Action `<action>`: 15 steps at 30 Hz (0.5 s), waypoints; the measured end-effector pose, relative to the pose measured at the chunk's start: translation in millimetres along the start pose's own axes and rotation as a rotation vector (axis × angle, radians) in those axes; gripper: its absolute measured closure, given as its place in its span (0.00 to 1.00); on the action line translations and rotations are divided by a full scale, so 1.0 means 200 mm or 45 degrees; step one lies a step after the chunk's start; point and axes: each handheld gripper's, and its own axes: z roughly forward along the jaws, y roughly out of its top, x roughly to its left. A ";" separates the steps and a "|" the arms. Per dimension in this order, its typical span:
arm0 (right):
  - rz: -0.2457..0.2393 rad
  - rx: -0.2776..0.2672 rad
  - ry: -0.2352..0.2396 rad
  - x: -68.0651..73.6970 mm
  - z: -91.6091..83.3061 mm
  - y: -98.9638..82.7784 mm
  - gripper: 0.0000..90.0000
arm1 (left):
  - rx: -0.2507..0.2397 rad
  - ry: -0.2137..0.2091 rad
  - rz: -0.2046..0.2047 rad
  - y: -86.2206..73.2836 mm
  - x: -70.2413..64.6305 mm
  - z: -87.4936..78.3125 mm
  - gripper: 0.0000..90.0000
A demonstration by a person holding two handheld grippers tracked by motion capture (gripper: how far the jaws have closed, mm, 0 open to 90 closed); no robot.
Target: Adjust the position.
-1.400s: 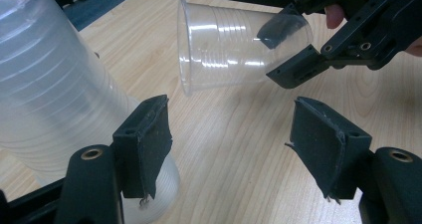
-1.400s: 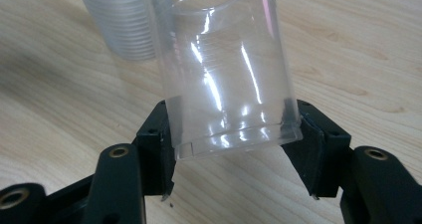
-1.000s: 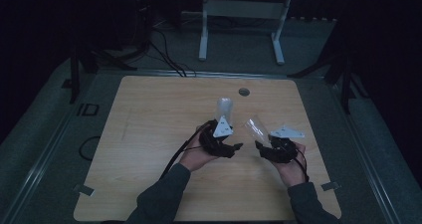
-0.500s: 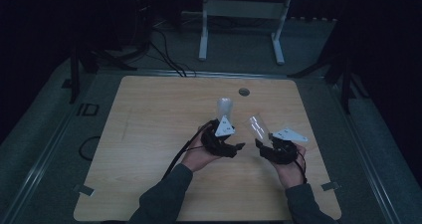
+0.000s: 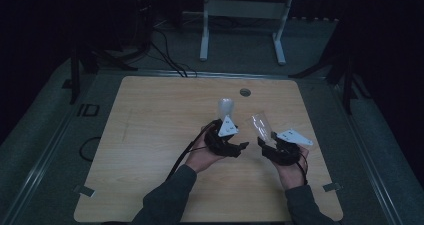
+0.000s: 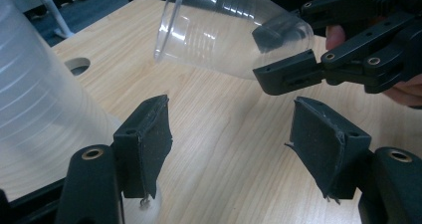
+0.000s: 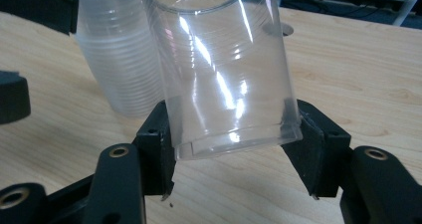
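The cup stack runs off the frame's edge beside the left gripper's released jaws, while the right gripper grasps a clear cup by its base.

Stack of cups on table, single cup to its right, hole behind

The cup is clear plastic with fine ridges; the cup stack is cloudy white. Both grippers are black, with pale grey plates. The desk is light woodgrain.
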 end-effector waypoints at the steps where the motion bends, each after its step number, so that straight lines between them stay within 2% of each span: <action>1: 0.000 0.000 0.000 0.00 0.00 0.00 0.47 | 0.000 0.000 0.000 0.00 0.00 0.00 0.35; 15: 0.019 -0.097 -0.017 0.00 -0.03 0.01 0.47 | -0.035 -0.019 -0.062 0.03 0.01 0.00 0.35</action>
